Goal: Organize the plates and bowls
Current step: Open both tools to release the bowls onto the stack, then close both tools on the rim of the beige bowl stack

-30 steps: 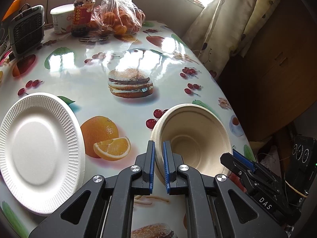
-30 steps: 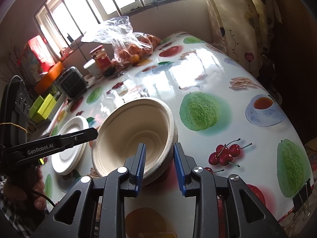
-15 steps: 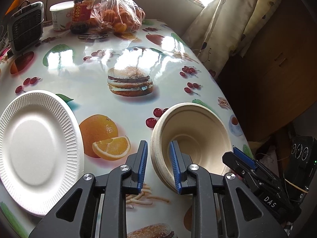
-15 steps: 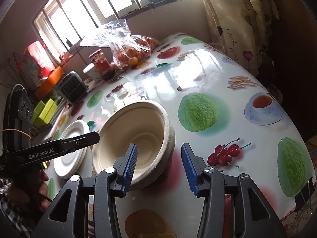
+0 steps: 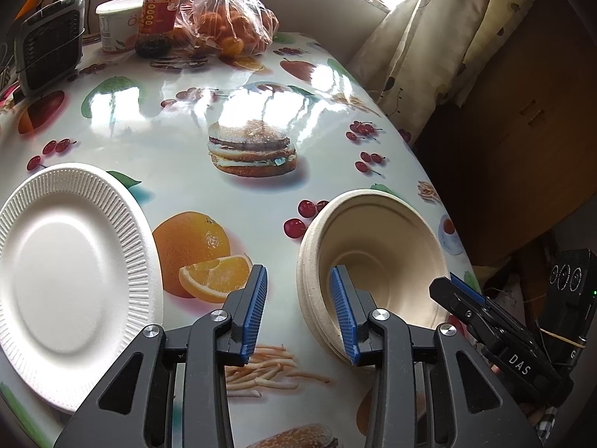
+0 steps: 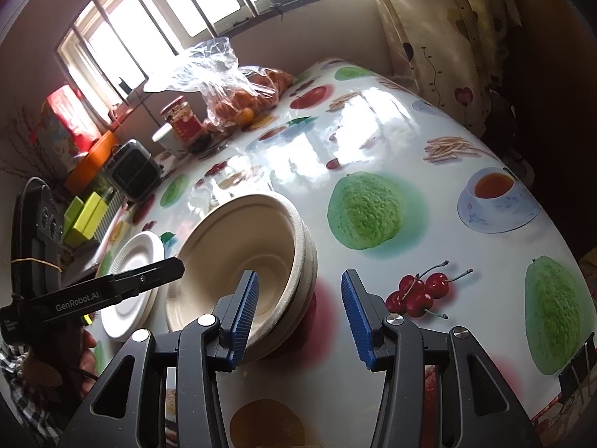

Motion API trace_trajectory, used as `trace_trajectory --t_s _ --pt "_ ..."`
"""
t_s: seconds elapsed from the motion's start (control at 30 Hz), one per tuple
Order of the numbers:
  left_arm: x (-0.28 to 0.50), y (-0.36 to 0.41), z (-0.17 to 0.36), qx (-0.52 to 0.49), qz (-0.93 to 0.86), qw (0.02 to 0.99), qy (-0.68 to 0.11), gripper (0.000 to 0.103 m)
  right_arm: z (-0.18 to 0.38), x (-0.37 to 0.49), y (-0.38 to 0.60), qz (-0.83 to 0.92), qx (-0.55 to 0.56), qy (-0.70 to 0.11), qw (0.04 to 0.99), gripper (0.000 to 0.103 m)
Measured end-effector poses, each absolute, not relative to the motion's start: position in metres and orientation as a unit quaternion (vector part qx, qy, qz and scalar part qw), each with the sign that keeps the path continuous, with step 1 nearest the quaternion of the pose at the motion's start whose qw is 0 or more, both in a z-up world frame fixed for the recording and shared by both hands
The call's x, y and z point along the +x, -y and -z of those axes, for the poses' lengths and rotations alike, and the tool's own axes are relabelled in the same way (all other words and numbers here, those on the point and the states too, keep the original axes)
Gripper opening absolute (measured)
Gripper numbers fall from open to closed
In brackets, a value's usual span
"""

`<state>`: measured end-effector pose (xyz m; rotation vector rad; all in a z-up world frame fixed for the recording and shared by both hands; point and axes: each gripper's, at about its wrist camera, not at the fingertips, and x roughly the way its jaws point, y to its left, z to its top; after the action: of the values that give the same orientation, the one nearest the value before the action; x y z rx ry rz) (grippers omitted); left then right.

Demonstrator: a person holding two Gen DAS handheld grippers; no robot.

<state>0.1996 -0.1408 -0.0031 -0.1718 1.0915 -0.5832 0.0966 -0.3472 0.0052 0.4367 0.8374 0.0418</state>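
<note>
A stack of nested beige bowls (image 5: 377,257) (image 6: 238,261) stands on the fruit-print table near its right edge. My left gripper (image 5: 300,310) straddles the stack's left rim, one finger inside the top bowl and one outside. Its jaws are opening and the pads do not touch the rim. My right gripper (image 6: 298,313) straddles the opposite rim and is open, pads off the rim; its tip (image 5: 459,295) shows in the left wrist view. A white ribbed paper plate (image 5: 71,265) (image 6: 130,265) lies flat to the left of the bowls. The left gripper's finger (image 6: 149,276) reaches in over it.
At the far end of the table stand a bag of oranges (image 5: 231,26), a red-labelled jar (image 5: 158,7), a white tub (image 5: 115,22) and a small black heater (image 5: 48,56). The table edge (image 5: 447,201) runs just right of the bowls, with a curtain (image 5: 429,44) and a wooden cabinet (image 5: 522,119) beyond.
Both grippers have spread their jaws and let go of the bowl's rim. The bowl now rests level on the stack. Neither hand has shifted much.
</note>
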Motion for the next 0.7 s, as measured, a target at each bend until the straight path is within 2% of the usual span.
trace_trajectory --t_s 0.23,0.33,0.5,0.7 --pt "0.2004 0.1428 0.0055 -0.081 0.276 0.810 -0.511 0.037 -0.0025 0.1011 0.3467 -0.025 0.210 -0.408 0.888 0.045" --pt "0.2001 0.1436 0.0057 -0.078 0.275 0.811 -0.510 0.037 -0.0016 0.1019 0.3465 -0.028 0.213 -0.408 0.888 0.041" --pt "0.2006 0.1471 0.0069 -0.070 0.278 0.809 -0.513 0.022 0.0005 0.1027 0.3481 -0.026 0.220 -0.410 0.885 0.034" --pt "0.2001 0.1510 0.0058 -0.063 0.281 0.810 -0.511 0.015 0.0008 0.1028 0.3476 -0.030 0.218 -0.409 0.885 0.028"
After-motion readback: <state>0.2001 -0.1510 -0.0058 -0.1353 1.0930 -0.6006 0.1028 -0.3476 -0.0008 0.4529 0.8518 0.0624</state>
